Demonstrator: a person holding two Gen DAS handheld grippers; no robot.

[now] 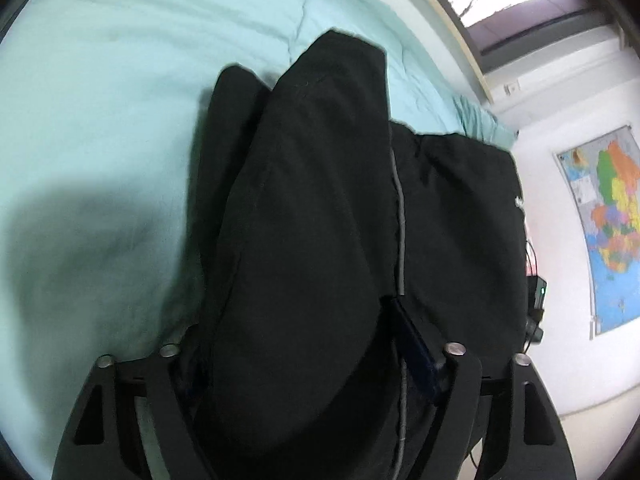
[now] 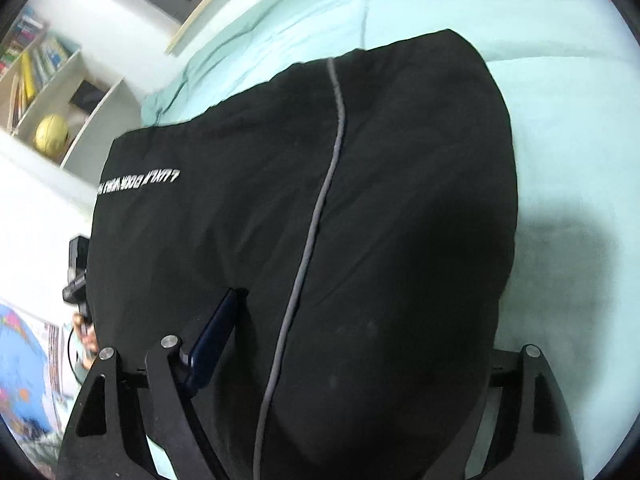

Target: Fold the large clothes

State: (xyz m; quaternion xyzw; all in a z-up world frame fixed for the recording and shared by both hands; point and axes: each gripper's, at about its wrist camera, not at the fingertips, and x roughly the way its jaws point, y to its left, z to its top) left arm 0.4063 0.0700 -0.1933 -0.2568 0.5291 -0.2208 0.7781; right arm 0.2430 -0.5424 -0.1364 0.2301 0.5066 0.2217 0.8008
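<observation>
Mint bedspread (image 1: 100, 100) under bunched black garment (image 2: 400, 220), grey-piped.

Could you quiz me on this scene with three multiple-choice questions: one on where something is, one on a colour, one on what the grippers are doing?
1. Where does the black garment lie?
A. on a bed
B. on a floor
C. in a basket

2. What colour is the bed cover?
A. red
B. mint green
C. brown

3. What are the left gripper and the right gripper doing?
A. hanging free
B. both clamping the garment
C. holding a ball

Answers:
1 A: cloth spreads over bedding.
2 B: pale green shows around it.
3 B: fabric bunches between both pairs of fingers.
</observation>
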